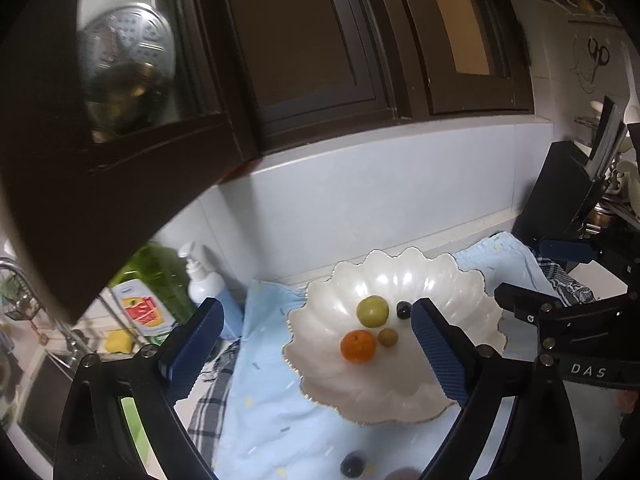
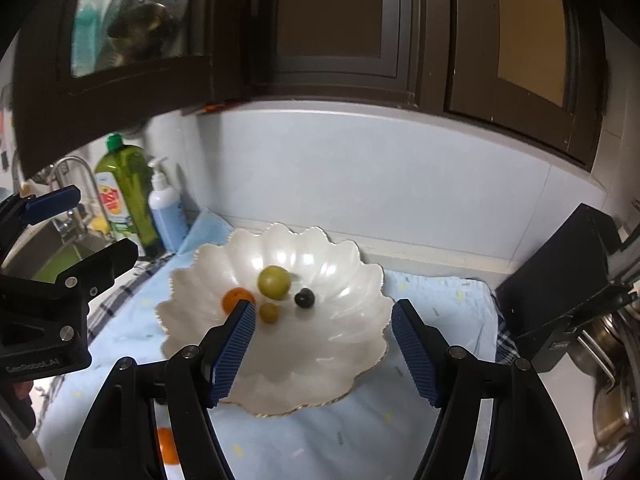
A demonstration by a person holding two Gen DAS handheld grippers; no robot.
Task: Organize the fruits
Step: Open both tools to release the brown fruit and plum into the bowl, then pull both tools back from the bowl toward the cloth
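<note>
Nearest, the left gripper (image 1: pixel 316 344) and right gripper (image 2: pixel 323 346) hang released, nothing between their pads. Beyond them, on a blue cloth (image 2: pixel 360 432) over the counter, the scalloped white bowl (image 2: pixel 340 344) holds an orange (image 1: pixel 358 345), two green fruits and a dark berry (image 2: pixel 304 298).

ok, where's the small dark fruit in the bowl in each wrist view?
Left wrist: dark fruit right of centre, just right of the big green fruit, beside the right tong pad.
Right wrist: dark fruit near centre, lower right of the green fruit.
Shared landmark: scalloped white bowl.
</note>
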